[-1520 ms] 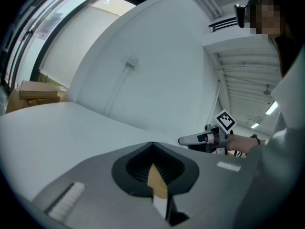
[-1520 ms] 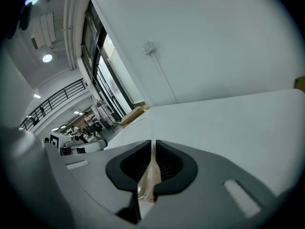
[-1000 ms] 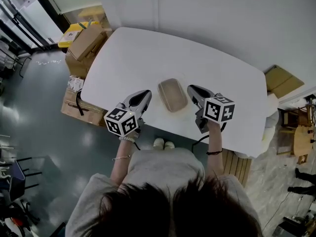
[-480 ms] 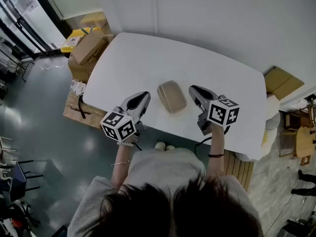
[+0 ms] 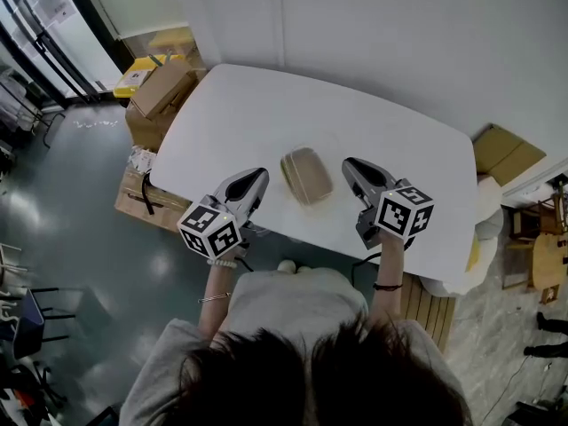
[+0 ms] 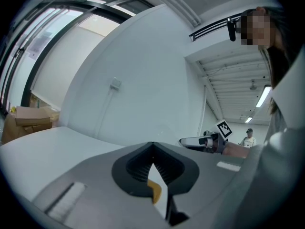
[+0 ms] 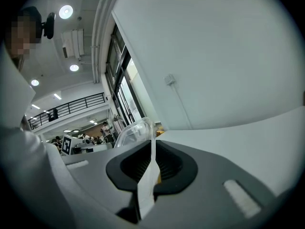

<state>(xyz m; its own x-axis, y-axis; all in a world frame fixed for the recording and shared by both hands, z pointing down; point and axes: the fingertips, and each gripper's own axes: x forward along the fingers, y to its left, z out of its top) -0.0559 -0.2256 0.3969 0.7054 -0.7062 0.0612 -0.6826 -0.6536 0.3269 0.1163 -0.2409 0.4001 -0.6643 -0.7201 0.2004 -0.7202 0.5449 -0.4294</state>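
Observation:
A tan, oblong container (image 5: 305,174) with a clear lid lies on the white table (image 5: 248,105), near its front edge. My left gripper (image 5: 257,176) hovers just left of it and my right gripper (image 5: 349,164) just right of it, both apart from it. In the left gripper view the jaws (image 6: 152,149) meet with nothing between them, and the right gripper (image 6: 200,140) shows beyond. The right gripper view shows its jaws (image 7: 153,147) closed too. The clear lid (image 7: 133,130) rises just past them, and the left gripper's marker cube (image 7: 66,144) is farther off.
Cardboard boxes (image 5: 164,87) and a yellow box (image 5: 133,78) stand on the floor off the table's left end. A flat cardboard sheet (image 5: 501,153) lies off the right end. A white wall runs behind the table. Windows are at far left.
Both grippers have tipped upward, so their views show less table and more wall. The clear lid has come into the right gripper view. In the head view the left gripper drifted slightly down-left.

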